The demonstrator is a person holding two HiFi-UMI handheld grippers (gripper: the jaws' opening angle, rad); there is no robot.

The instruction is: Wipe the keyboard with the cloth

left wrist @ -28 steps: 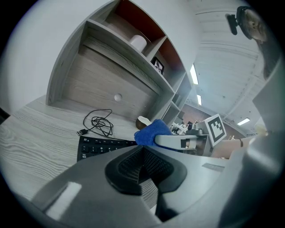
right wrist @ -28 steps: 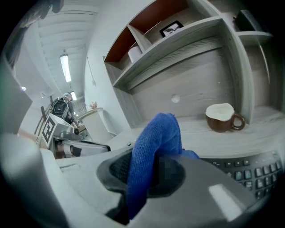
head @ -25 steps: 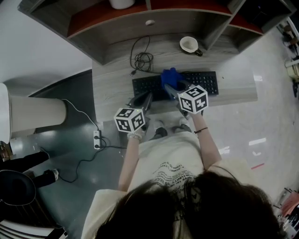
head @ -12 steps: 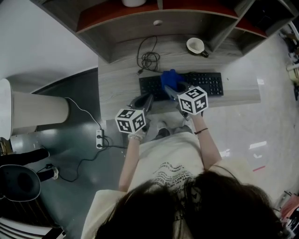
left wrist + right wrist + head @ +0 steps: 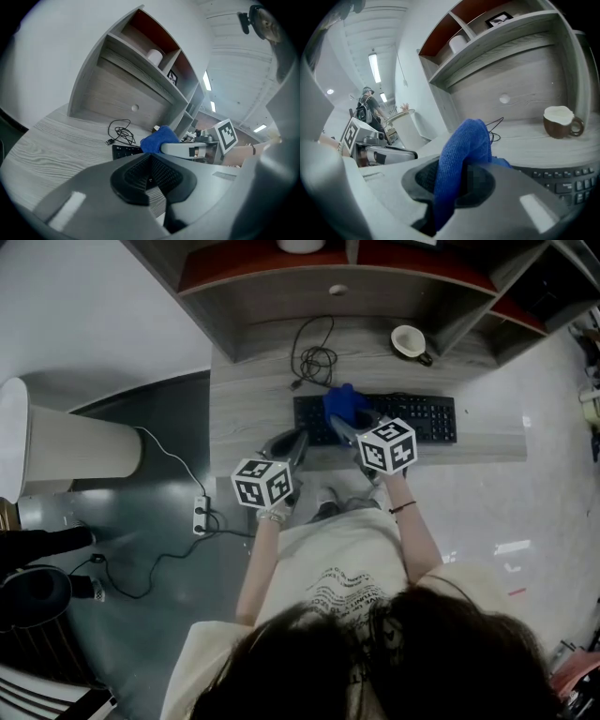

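Currently the right tool [image 5: 343,421] is clamped on the blue cloth [image 5: 344,401], which sits over the left part of the black keyboard [image 5: 417,416] on the worktop [image 5: 244,418]. Left tool [image 5: 294,440]: jaws together, nothing in them, near the worktop's front edge by the keyboard's left end. Coiled cable [image 5: 312,360] and mug [image 5: 410,341] lie behind the keyboard.
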